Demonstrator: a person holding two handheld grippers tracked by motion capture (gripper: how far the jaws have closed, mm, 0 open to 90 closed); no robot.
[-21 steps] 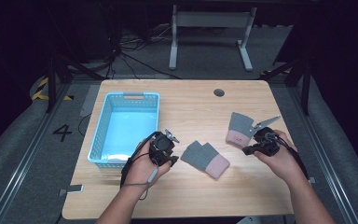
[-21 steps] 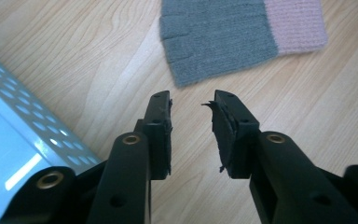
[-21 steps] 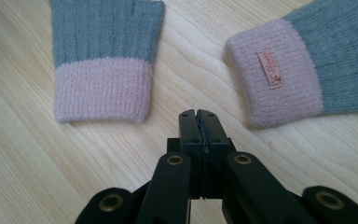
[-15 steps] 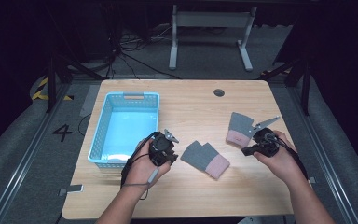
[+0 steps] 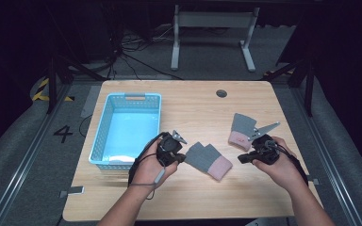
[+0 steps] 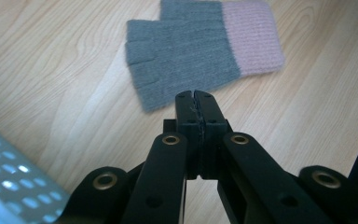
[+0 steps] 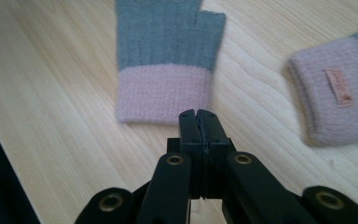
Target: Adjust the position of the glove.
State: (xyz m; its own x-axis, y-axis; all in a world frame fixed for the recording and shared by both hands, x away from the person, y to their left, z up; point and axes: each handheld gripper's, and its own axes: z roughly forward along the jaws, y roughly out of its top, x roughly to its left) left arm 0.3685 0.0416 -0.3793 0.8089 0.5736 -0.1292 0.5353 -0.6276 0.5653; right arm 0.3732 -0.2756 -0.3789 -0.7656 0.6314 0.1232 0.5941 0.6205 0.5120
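Two grey knitted gloves with pink cuffs lie flat on the wooden table [image 5: 193,103]. One glove [image 5: 209,159] [image 6: 186,56] [image 7: 163,60] lies in the middle, between the two hands. The other glove [image 5: 242,131] lies farther right, and its cuff, which bears a small label, appears at the right edge of the right gripper view [image 7: 335,102]. My left gripper [image 5: 182,157] [image 6: 196,95] is shut and empty, its tips just short of the middle glove's finger end. My right gripper [image 5: 243,157] [image 7: 198,114] is also shut and empty, pointing at that glove's pink cuff from a short gap.
A light blue plastic basket [image 5: 102,141] [image 6: 9,186] stands on the left part of the table, close beside my left hand. A round cable hole [image 5: 221,93] sits near the far edge. Beyond the table a metal stand [image 5: 212,33] stands on the dark floor.
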